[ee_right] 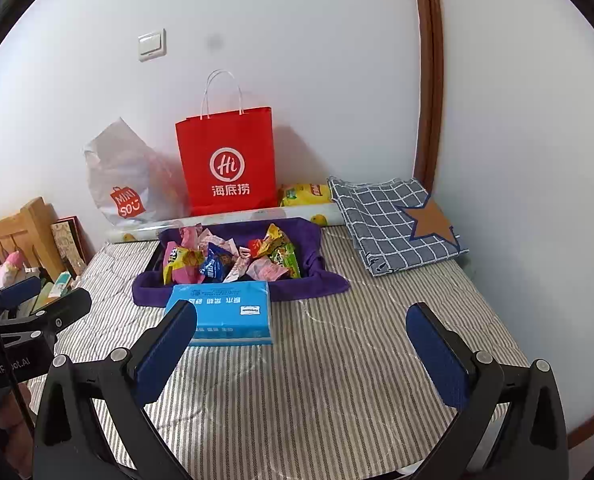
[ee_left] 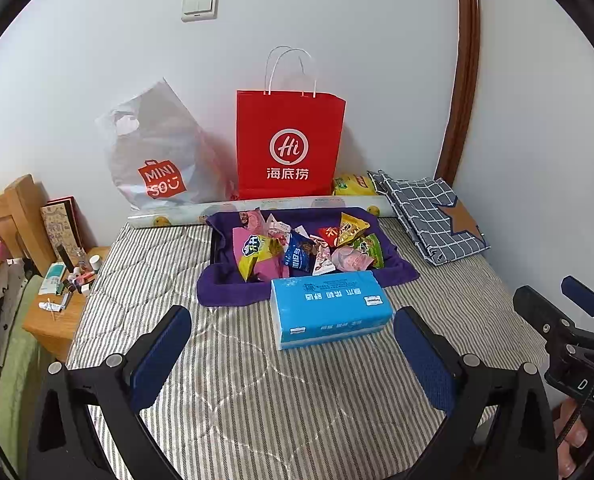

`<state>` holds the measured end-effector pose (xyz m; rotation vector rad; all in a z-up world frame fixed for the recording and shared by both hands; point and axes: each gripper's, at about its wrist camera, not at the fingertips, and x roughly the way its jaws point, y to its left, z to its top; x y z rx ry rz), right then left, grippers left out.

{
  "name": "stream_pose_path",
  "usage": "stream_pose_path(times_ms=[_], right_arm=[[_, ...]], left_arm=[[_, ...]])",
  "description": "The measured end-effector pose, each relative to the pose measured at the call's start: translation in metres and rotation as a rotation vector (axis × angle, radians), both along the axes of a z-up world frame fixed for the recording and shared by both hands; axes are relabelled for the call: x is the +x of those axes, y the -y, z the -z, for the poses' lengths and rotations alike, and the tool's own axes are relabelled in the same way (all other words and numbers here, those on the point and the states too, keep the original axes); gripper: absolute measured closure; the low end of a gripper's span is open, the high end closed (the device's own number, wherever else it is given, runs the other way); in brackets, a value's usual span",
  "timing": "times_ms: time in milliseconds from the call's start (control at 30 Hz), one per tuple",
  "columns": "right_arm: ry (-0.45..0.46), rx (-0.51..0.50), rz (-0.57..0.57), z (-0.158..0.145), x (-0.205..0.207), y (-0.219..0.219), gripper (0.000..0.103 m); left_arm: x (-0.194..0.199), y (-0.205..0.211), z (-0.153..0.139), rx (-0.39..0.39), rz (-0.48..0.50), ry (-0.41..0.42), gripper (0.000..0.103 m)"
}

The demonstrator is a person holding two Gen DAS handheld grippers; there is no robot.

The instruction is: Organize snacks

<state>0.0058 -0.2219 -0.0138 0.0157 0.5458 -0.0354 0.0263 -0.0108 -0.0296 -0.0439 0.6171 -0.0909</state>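
The snacks (ee_left: 297,246) form a loose heap of small sealed packets inside a shallow tray lined with a purple cloth (ee_left: 225,290), which rests on the striped bed cover (ee_left: 257,380) at 12 o'clock from both grippers. The heap contains a yellow-green packet (ee_left: 257,254) at its 9 o'clock edge, a dark blue packet (ee_left: 299,254) near the centre, a red packet (ee_left: 329,234) and a yellow packet (ee_left: 351,228) toward 1 o'clock, a green packet (ee_left: 371,250) at 3 o'clock, and several pink-and-white wrappers (ee_left: 349,260) lying between them. The packets overlap and tilt at mixed angles; none stands upright. A blue tissue pack (ee_left: 329,308) lies flat just beside the tray at its 6 o'clock edge, overlapping the cloth. At 12 o'clock behind the tray, a printed roll (ee_left: 257,210) lies across the bed, and behind it a red paper bag (ee_left: 291,144) stands upright against the wall with a grey plastic bag (ee_left: 157,152) at its 9 o'clock side and a yellow packet (ee_left: 353,185) at its 3 o'clock side. A folded checked cloth (ee_left: 429,216) lies at 2 o'clock. The left gripper (ee_left: 293,340) has its 2 blue-padded fingers spread wide, gripping nothing, well short of the tray. The right gripper (ee_right: 301,340) is likewise spread wide and empty, with its 9 o'clock finger (ee_right: 169,344) overlapping the tissue pack in the right wrist view; contact cannot be determined.
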Motion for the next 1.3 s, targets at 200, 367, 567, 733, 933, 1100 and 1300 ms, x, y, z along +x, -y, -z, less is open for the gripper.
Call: stream_pose_path(times_ms=[200, 367, 567, 733, 933, 1100, 1300], right_arm=[[0.001, -0.001, 0.001, -0.0003, -0.0006, -0.0004, 0.000], [0.001, 0.000, -0.003, -0.0005, -0.0007, -0.0005, 0.000], [0.004, 0.001, -0.004, -0.0007, -0.0011, -0.0007, 0.000], [0.004, 0.001, -0.005, -0.0006, -0.0012, -0.0008, 0.000], [0.009, -0.001, -0.005, -0.0029, -0.0020, -0.0019, 0.000], [0.010, 0.000, -0.006, -0.0034, -0.0025, -0.0022, 0.000], [0.016, -0.004, -0.009, -0.0050, -0.0044, -0.0040, 0.000]], left_arm=[[-0.0009, 0.0004, -0.0008, -0.001, 0.002, 0.000, 0.001], [-0.0009, 0.0005, -0.0007, -0.005, 0.004, -0.002, 0.001], [-0.0006, 0.0002, -0.0007, -0.005, 0.006, -0.001, 0.001], [-0.0013, 0.0001, -0.0007, -0.006, 0.007, 0.000, 0.001], [-0.0011, -0.0001, -0.0010, -0.006, 0.006, 0.000, 0.001], [-0.0009, -0.0005, -0.0010, -0.006, 0.005, -0.001, 0.001], [-0.0011, -0.0008, -0.0014, -0.006, 0.006, -0.001, 0.001]])
